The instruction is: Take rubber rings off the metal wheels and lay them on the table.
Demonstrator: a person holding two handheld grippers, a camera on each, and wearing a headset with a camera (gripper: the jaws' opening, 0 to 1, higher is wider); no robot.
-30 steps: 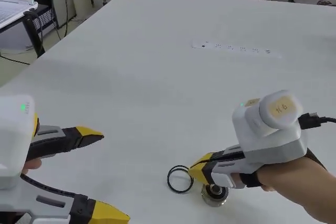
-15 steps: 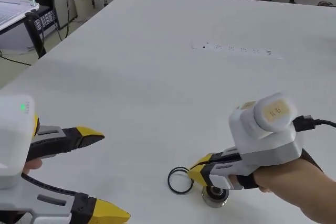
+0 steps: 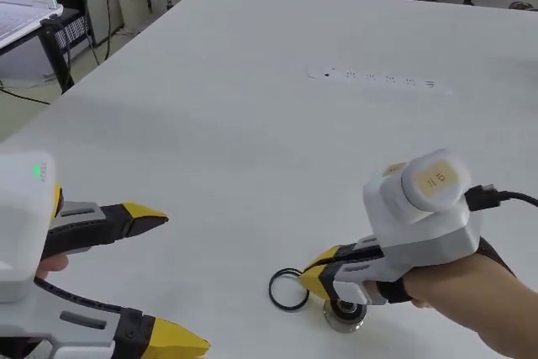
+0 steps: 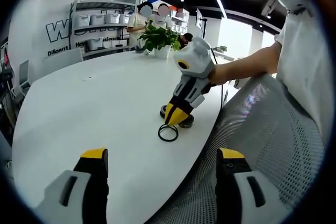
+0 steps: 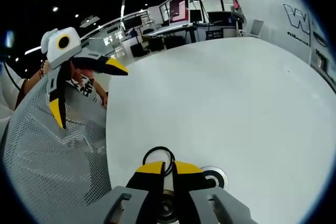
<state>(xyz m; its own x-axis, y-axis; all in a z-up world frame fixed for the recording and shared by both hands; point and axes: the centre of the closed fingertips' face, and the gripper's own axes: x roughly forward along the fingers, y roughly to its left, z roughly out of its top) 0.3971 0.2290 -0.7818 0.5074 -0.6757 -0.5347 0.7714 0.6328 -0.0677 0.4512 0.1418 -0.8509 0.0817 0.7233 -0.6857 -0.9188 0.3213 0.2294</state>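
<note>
The right gripper (image 3: 313,275), jaws closed, sits at the rubber ring (image 3: 286,290) beside the metal wheel (image 3: 345,313). Best to leave the ring flat on the table (image 3: 252,124). The left gripper (image 3: 185,282) has its jaws wide.

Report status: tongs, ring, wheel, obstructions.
Left tongs open, off the work. Right tongs shut on thin black rubber ring at small metal wheel. Ring's loop on white table. White power strip far back, no obstruction.

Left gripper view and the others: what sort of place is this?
Likely an open office or demo lab: a big white table, wall shelves stacked with bins, a potted plant, and a monitor on desks in the right gripper view.
</note>
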